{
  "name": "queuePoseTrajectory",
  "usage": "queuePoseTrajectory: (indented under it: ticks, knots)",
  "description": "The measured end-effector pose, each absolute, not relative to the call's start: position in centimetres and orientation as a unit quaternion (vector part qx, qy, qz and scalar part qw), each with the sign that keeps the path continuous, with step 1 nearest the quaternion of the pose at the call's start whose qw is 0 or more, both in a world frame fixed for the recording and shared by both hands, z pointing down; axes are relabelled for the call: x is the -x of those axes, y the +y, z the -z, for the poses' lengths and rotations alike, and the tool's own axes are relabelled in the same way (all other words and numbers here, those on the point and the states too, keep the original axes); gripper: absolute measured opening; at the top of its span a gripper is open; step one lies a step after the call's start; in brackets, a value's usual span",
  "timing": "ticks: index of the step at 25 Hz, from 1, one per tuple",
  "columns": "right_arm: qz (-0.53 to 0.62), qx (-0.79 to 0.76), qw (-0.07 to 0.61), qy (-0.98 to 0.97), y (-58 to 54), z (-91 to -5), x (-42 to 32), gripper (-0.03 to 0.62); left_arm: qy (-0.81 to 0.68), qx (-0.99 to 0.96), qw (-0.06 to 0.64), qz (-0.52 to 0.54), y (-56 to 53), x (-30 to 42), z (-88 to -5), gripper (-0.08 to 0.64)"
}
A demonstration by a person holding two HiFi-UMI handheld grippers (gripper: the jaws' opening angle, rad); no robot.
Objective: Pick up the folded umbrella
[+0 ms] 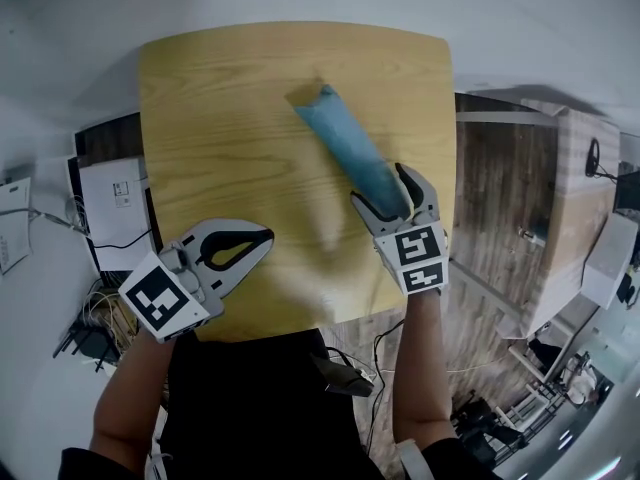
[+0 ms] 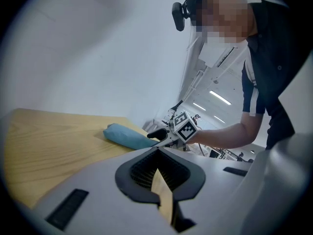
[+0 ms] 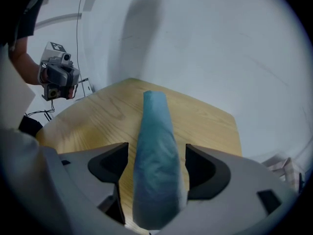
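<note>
The umbrella (image 1: 350, 148), folded in its blue sleeve, lies aslant on the table (image 1: 220, 98), right of the table's middle, with its near end toward the table's right edge. My right gripper (image 1: 382, 188) tilts down over that near end, its jaws spread wide, one on each side of the umbrella. The pads do not press it, so I have no hold yet. My left gripper (image 1: 265, 238) is over the table's near edge, left of middle, jaw tips together and empty.
</note>
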State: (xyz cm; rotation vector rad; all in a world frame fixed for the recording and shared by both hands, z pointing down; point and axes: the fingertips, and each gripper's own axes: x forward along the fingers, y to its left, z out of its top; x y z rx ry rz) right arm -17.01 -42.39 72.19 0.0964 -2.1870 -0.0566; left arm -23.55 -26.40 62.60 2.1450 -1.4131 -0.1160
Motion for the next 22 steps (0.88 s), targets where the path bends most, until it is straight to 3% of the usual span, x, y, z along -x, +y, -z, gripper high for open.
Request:
queuePoseTrajectory:
  ticks: [22]
  knots:
    - [0.022,-0.032,0.500,-0.865,-43.4,-75.3,17.1,0.316,-0.525,-0.794,0.299,0.060,-26.0,23.1,-63.9,0.011]
